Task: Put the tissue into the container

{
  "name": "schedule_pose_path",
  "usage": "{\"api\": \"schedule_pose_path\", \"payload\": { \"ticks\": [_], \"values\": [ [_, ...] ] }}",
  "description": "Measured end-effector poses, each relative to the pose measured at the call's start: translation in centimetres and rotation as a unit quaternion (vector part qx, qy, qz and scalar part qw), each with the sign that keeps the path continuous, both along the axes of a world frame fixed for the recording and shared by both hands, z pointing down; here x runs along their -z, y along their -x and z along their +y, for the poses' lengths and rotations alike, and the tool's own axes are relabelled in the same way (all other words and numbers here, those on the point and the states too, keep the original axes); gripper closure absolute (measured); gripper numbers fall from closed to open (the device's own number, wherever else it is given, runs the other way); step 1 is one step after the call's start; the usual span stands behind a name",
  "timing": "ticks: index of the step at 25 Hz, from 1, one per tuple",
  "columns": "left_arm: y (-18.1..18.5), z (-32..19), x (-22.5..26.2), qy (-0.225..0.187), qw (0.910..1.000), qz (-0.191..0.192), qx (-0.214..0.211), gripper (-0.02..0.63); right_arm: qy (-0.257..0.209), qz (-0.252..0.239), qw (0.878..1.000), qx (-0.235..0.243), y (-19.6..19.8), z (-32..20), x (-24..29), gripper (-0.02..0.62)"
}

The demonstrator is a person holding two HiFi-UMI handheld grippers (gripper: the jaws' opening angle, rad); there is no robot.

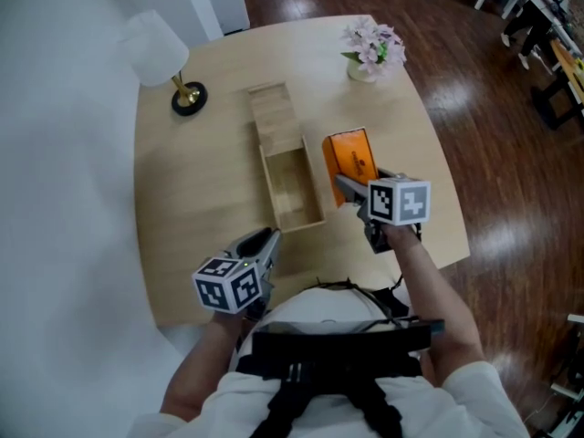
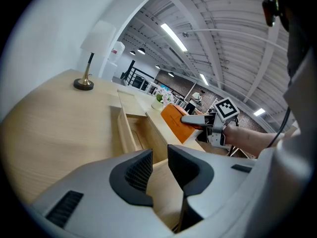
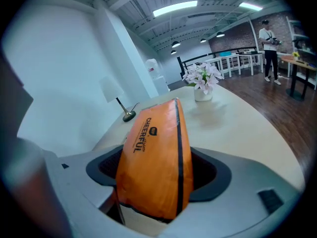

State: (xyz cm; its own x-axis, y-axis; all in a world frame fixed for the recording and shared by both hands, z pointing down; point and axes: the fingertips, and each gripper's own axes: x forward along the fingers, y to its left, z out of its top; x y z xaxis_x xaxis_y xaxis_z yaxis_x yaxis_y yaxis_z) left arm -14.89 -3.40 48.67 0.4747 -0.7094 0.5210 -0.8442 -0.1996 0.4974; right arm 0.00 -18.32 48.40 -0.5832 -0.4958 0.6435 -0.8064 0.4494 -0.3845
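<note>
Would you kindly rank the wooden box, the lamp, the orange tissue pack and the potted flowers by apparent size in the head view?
1. wooden box
2. lamp
3. orange tissue pack and potted flowers look alike, so unranked; the right claw covers part of the pack.

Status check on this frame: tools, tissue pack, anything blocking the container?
Right tool shut on orange tissue pack, beside the wooden container. Left tool empty, jaws slightly apart. Container open, nothing blocking.
</note>
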Motion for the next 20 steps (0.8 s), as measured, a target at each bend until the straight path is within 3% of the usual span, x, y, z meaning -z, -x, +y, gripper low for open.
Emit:
{"api": "schedule_pose_path", "payload": {
  "ticks": [13, 20],
  "values": [
    [1.4, 1.0, -0.6, 0.011, 0.9998, 0.0, 0.016, 0.506, -0.003, -0.026, 0.997, 0.066, 8.3, 2.5, 0.6, 0.202],
    [2.3, 1.7, -0.9, 0.017, 0.9995, 0.0, 0.026, 0.508, -0.005, -0.012, 0.997, 0.069, 11.3, 3.9, -0.7, 0.201]
  ]
}}
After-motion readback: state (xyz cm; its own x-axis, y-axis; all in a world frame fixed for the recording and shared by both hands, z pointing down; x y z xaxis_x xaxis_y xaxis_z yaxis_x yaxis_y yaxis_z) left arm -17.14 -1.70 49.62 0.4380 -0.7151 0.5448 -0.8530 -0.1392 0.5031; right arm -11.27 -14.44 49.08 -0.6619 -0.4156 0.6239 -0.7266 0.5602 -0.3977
